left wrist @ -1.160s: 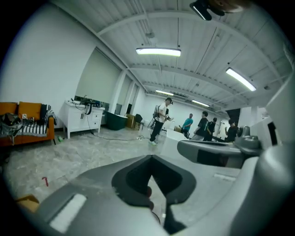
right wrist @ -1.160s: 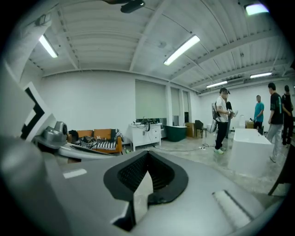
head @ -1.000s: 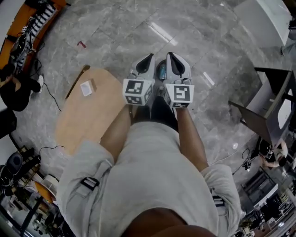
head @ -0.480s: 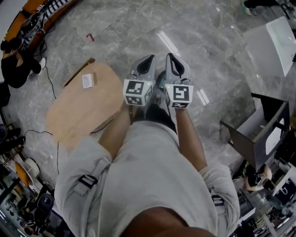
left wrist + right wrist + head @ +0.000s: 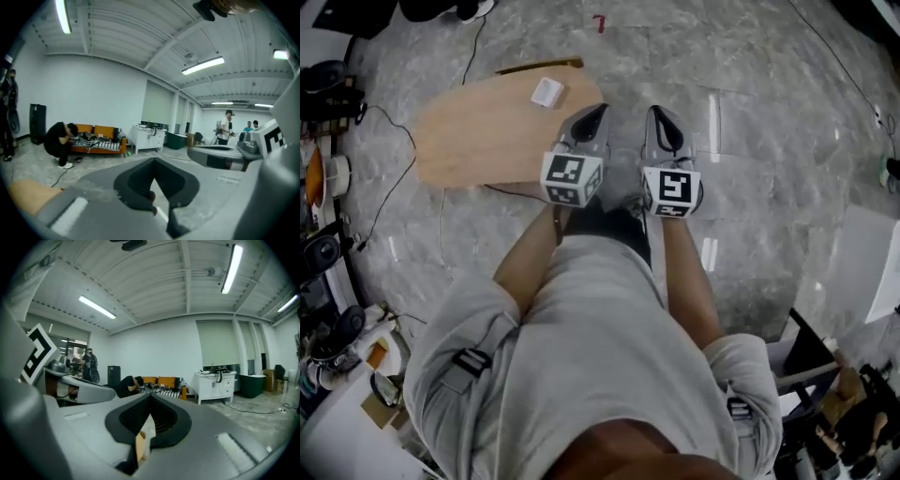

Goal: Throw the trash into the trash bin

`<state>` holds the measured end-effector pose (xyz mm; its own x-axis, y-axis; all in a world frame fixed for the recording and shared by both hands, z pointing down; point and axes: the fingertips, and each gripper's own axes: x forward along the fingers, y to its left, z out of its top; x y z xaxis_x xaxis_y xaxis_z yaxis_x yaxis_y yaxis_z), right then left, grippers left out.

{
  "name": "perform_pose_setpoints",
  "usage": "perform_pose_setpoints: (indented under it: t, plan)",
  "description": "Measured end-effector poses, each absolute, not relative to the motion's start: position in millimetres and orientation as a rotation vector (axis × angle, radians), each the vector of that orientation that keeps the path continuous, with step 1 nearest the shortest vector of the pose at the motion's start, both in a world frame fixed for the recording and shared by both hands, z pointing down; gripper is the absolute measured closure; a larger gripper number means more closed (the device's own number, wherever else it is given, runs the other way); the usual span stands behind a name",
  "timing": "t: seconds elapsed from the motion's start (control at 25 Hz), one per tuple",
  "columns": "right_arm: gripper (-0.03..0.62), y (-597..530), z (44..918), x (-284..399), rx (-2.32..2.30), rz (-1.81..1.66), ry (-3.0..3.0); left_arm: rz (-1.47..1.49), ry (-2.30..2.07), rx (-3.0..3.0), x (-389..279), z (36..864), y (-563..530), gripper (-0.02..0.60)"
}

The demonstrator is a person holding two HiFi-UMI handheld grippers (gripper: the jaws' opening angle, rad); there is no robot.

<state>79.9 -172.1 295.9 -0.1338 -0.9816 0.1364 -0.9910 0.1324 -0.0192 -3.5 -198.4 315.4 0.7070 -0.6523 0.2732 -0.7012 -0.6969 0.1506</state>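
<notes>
Marble floor (image 5: 769,122); scrap (image 5: 140,446) half-hidden in right gripper (image 5: 150,399)

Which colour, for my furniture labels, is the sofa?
The sofa is orange; the left gripper view shows it best.

Ahead and to your right the grey floor (image 5: 769,112) lies open. The wooden table (image 5: 478,141) blocks your left, with cables (image 5: 389,192) trailing beside it.
</notes>
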Motion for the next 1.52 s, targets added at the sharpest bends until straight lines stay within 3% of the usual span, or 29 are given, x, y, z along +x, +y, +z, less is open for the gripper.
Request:
perform_pose_setpoints:
  t: [0.2,0.76,1.52]
  plan:
    - [0.586,-199.9,295.1,-2.5,1.791,0.156,-2.476,0.270,-1.345,2.527,-91.2,318.1,-225.0,0.563]
    - [0.586,-251.0,314.0,-68.3,1.757,0.248,-2.452,0.338,-1.311,2.514,-147.6,338.5,-248.6,0.563]
    - [0.586,-365.4,431.7,-166.4,1.782,0.538,-2.196,0.577,-1.033,2.412,-246.4,463.4,-375.9,0.563]
